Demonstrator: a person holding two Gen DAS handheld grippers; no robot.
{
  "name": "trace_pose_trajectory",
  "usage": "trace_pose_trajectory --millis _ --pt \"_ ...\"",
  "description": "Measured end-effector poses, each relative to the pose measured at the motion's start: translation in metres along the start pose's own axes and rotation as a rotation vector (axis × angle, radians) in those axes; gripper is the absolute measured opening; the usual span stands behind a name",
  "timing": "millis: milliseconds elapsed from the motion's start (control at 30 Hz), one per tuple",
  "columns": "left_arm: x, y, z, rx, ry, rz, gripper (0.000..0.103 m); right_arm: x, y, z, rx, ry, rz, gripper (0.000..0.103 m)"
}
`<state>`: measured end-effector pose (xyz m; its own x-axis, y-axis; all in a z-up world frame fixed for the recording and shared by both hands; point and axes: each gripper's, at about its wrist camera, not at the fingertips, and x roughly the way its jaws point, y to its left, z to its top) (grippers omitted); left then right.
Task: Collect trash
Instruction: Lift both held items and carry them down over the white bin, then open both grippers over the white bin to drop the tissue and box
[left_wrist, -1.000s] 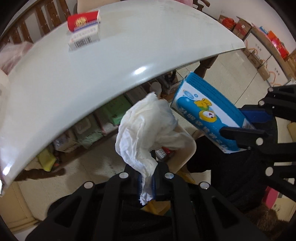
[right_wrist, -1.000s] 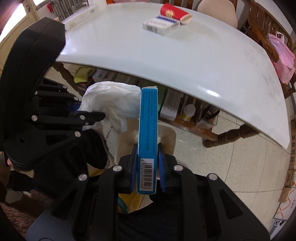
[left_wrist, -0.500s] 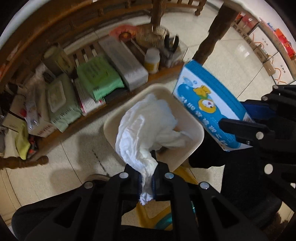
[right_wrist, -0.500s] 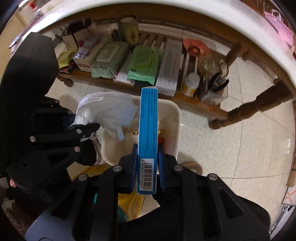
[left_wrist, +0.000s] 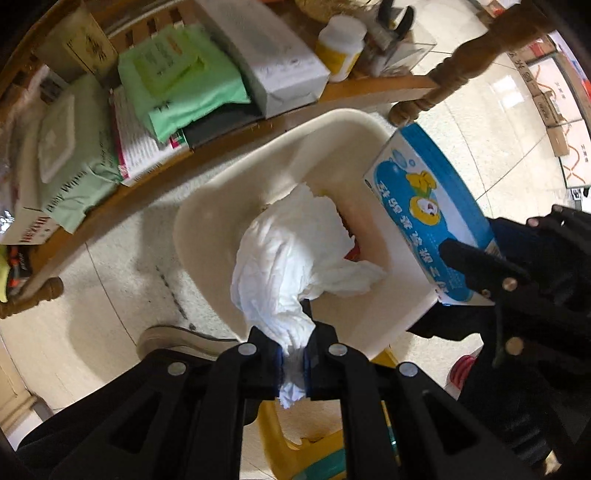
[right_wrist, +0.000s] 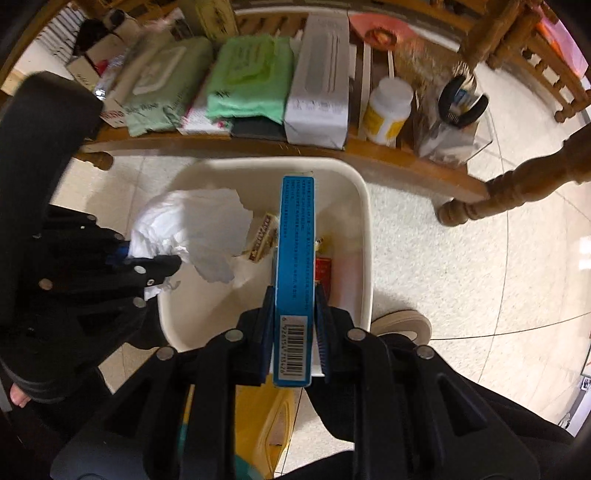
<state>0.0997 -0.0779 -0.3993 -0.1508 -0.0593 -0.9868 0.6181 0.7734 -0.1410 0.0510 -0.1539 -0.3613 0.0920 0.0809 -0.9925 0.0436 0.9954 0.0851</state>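
Observation:
A cream trash bin (left_wrist: 229, 206) (right_wrist: 364, 236) stands on the floor under both grippers. My left gripper (left_wrist: 293, 354) is shut on a crumpled white tissue (left_wrist: 291, 251), which hangs over the bin's mouth. My right gripper (right_wrist: 293, 325) is shut on a flat blue box (right_wrist: 295, 258), held upright on its edge above the bin. In the left wrist view the blue box (left_wrist: 428, 210) shows its cartoon face at the right. In the right wrist view the tissue (right_wrist: 192, 229) and the left gripper (right_wrist: 155, 269) sit at the left. Small wrappers and a red pack (right_wrist: 323, 269) lie inside the bin.
A low wooden shelf (right_wrist: 258, 147) behind the bin holds green wipe packs (right_wrist: 247, 81), a grey box (right_wrist: 319, 85) and a white bottle (right_wrist: 388, 110). A turned table leg (right_wrist: 509, 192) stands to the right. A shoe (right_wrist: 402, 325) and a yellow stool (right_wrist: 273, 428) are close below.
Both grippers have dropped from beside the white tabletop down to just over the bin. The tabletop has left view and the shelf and bin now fill the frames. Both grips are unchanged.

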Motion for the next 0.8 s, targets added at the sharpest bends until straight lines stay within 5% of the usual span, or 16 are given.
trace_pose_trajectory --millis 533,600,667,800 --pt "0.056 0.021 0.013 -0.079 0.112 -0.052 0.009 0.061 -0.005 0.013 0.036 0.113 0.061 0.026" --pt "0.058 0.022 0.012 -0.075 0.115 -0.031 0.024 0.061 -0.005 0.015 0.035 0.103 0.046 0.052" --pt "0.058 0.021 0.013 -0.063 0.121 0.012 0.046 0.059 -0.008 0.016 0.032 0.089 0.008 0.054" --pt "0.055 0.019 0.013 -0.056 0.106 0.015 0.053 0.060 -0.019 0.016 0.084 0.101 0.047 0.054"
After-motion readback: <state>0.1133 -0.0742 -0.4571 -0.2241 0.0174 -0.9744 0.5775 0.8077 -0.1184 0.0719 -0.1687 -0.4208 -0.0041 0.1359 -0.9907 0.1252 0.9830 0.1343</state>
